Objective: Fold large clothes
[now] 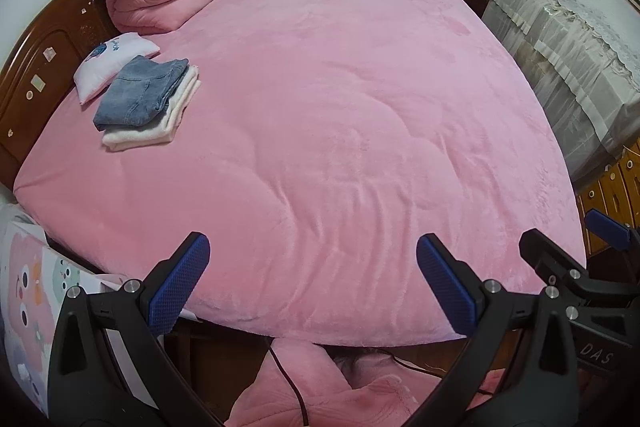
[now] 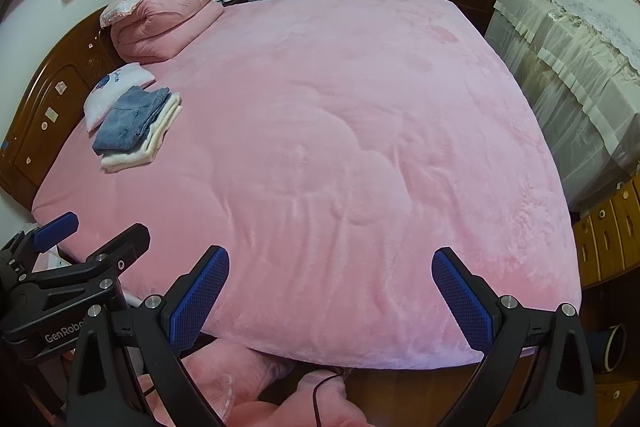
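Left claw [image 1: 312, 283] hovering wide open and empty over the near edge of the bed [image 1: 360, 131]; right claw [image 2: 330, 293] hanging just beside it, equally wide, gripping nothing. Nothing unfolded lying on the pink cover ahead. Pink garment [image 1: 320, 387] bunching on the floor below and just behind the claw tips, under the bed's near edge, a dark cable [image 1: 286, 375] trailing across it; in the right wrist view showing as pink garment [image 2: 240, 379] low and left of centre. Looking roughly equally near to both claws, so probably calling for a downward, backward reach rather than forward. Long axis not readable from the crumpled heap. Folded jeans [image 1: 140, 93] sitting on a cream stack [image 1: 160, 123] far left by the headboard, well apart.
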Tool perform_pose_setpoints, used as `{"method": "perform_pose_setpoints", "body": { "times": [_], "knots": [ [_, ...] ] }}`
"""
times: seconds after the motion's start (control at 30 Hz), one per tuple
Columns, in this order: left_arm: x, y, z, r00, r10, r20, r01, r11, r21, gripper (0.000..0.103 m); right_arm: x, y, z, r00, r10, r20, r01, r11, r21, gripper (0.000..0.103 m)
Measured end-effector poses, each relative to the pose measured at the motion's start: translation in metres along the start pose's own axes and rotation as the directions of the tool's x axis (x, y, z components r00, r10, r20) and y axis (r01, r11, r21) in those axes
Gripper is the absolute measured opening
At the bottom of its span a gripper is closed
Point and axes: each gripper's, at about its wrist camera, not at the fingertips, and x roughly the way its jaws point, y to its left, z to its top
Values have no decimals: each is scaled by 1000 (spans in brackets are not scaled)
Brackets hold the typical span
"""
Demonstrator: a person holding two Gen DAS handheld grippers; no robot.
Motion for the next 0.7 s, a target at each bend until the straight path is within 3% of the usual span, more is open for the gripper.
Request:
{"method": "perform_pose_setpoints", "body": {
  "times": [0.7],
  "knots": [
    [1,3,-7,999,28,-20,-29,998,-58,102,8,13,7,1000,8,-26,-8,1000,-28,102]
  ]
}}
